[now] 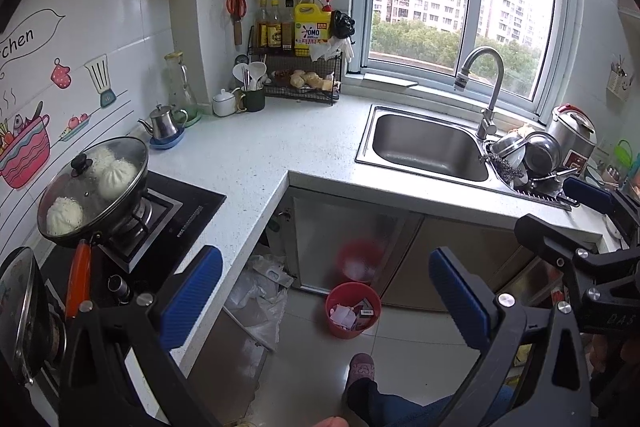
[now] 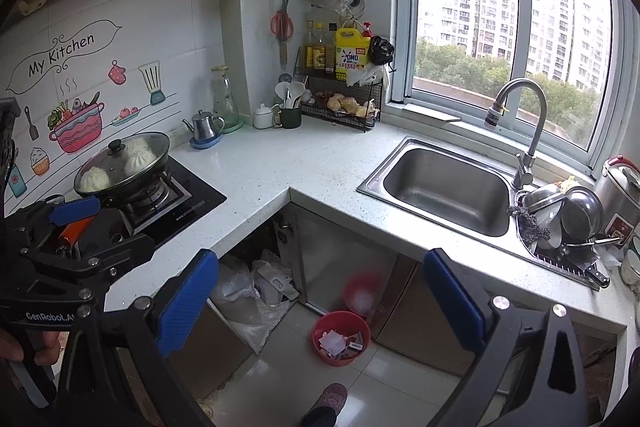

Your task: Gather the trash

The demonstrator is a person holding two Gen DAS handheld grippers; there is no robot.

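A red trash bin [image 1: 352,311] [image 2: 341,338] holding paper scraps and small packets stands on the tiled floor below the counter corner. My left gripper [image 1: 326,297] is open, held high above the floor with nothing between its blue pads; the bin shows between them. My right gripper [image 2: 320,301] is open too, empty, and framing the same bin from above. Each gripper appears in the other's view: the right one at the right edge of the left wrist view, the left one at the left edge of the right wrist view.
An L-shaped white counter [image 1: 256,155] carries a gas hob with a lidded pan of buns [image 1: 94,187], a steel sink [image 1: 430,147] with tap, and stacked pots [image 2: 568,215]. White plastic bags [image 2: 256,295] lie under the counter. A person's slippered foot [image 1: 360,371] stands near the bin.
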